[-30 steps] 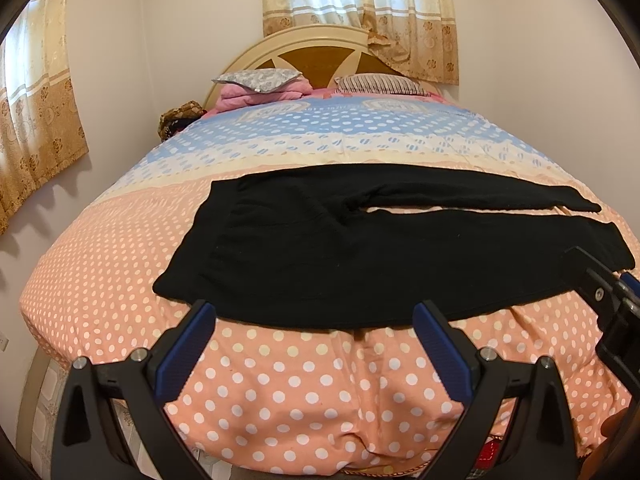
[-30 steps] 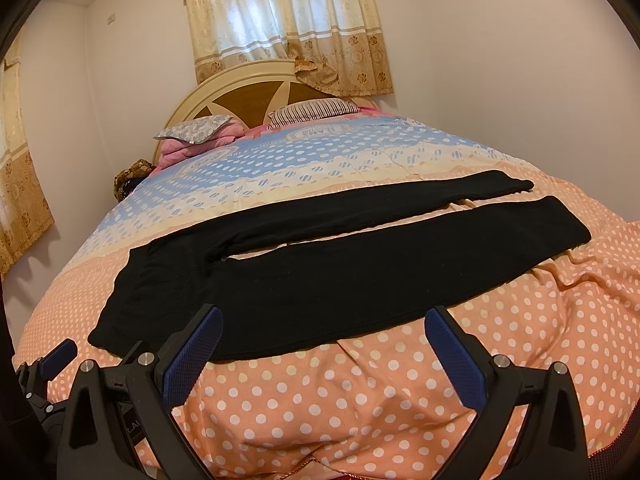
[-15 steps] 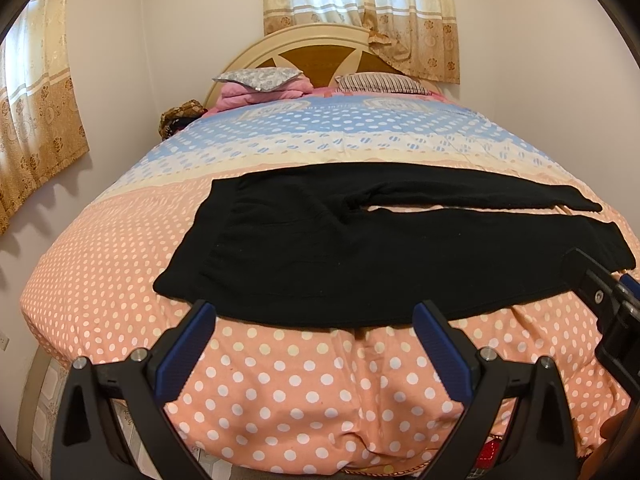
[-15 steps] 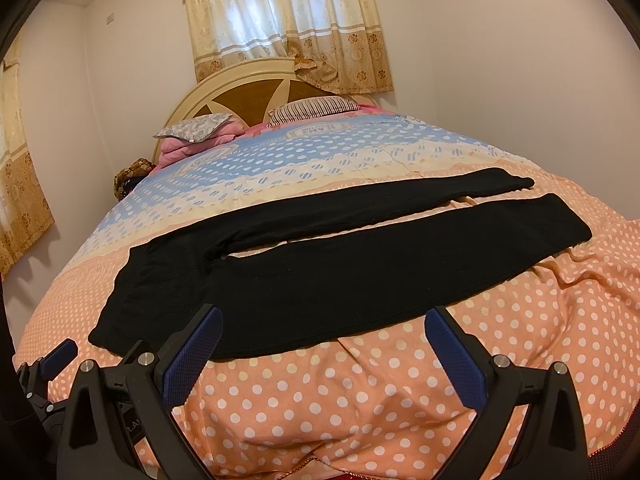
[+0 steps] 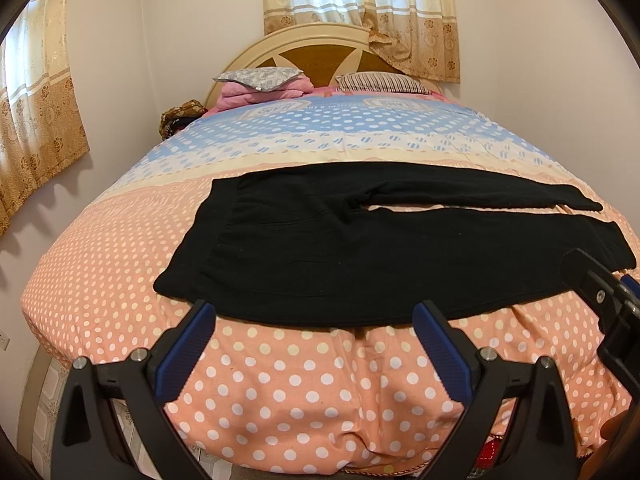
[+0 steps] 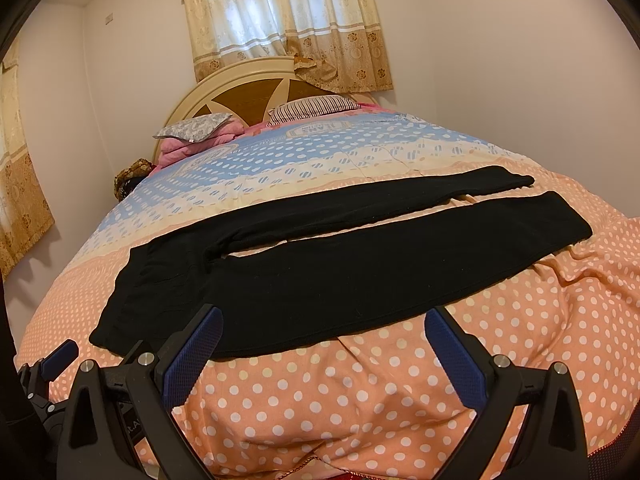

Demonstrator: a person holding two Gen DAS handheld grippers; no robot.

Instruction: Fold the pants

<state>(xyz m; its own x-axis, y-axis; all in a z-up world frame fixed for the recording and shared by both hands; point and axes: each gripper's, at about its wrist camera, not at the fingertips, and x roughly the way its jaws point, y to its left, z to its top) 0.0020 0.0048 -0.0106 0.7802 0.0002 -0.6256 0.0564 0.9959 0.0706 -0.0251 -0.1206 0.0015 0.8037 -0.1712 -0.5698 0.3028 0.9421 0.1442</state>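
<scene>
Cream walls are closing in the bedroom, and at the far left a gold-patterned curtain is hanging beside the bed. Just past it, a brown bundle is sitting against the wall next to the mattress. Moving right, a polka-dot bedspread is covering the whole bed, peach near me and turning cream, then blue, toward the rounded wooden headboard. A grey patterned pillow is lying on folded pink bedding, and a striped pillow is lying to its right, under a second curtain over the window.

I am holding my left gripper low at the near edge of the bed, its blue-padded fingers spread wide and gripping nothing. The black pants are lying flat across the peach band, waistband to the left, both legs running right and slightly apart, the near hem just beyond my fingertips. My right gripper is hovering further right along the same edge, fingers likewise parted and empty, over the near leg's lower edge.
</scene>
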